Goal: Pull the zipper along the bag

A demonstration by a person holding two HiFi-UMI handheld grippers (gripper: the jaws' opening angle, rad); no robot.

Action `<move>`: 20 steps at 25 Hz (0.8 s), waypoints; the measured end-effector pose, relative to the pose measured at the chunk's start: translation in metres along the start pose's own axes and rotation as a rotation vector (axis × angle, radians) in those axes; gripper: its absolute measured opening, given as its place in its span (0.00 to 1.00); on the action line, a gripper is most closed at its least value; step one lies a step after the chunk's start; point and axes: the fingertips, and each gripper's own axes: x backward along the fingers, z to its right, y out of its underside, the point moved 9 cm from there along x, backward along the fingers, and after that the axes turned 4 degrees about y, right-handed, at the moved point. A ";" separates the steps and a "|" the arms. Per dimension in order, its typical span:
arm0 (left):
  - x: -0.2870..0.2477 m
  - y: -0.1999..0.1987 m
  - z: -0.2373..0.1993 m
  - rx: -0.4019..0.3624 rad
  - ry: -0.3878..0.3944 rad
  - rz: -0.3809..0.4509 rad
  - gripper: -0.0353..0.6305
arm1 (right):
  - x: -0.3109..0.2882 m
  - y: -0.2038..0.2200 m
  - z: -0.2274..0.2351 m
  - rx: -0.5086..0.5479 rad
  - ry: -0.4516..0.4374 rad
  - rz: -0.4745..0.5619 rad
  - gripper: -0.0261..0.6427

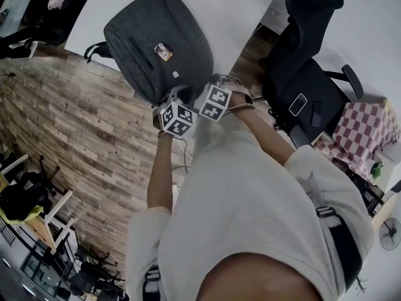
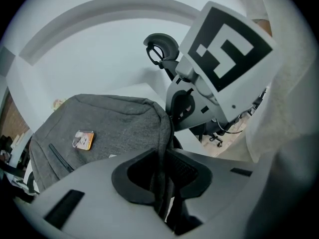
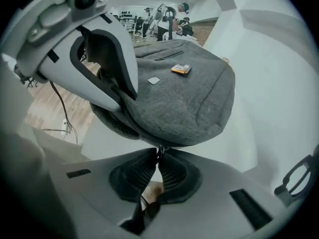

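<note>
A grey backpack (image 1: 156, 42) lies on a white table (image 1: 232, 5), with a small orange badge (image 1: 164, 52) on its front. Both grippers meet at its near edge. My left gripper (image 2: 162, 176) is shut on a fold of the bag's dark edge fabric (image 2: 163, 148), which runs down between the pads. In the right gripper view, my right gripper (image 3: 158, 158) pinches the small metal zipper pull (image 3: 159, 151) that hangs from the seam under the bag (image 3: 184, 98). The left gripper's white body (image 3: 94, 59) sits just left of it.
A black office chair (image 1: 307, 74) with a phone (image 1: 297, 104) on its seat stands right of the table. A red checked cloth (image 1: 366, 130) lies further right. Wooden floor (image 1: 75, 130) spreads to the left, with chairs and clutter at the lower left.
</note>
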 end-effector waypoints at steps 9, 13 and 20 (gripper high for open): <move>0.000 0.000 0.010 -0.031 0.024 0.007 0.18 | 0.005 0.005 -0.021 -0.154 -0.108 0.066 0.07; 0.005 0.000 0.013 -0.081 0.016 0.007 0.30 | 0.004 0.009 -0.017 -0.141 -0.104 0.069 0.07; 0.049 0.045 0.001 -0.218 -0.044 -0.127 0.40 | -0.003 0.013 -0.011 -0.120 -0.118 0.067 0.07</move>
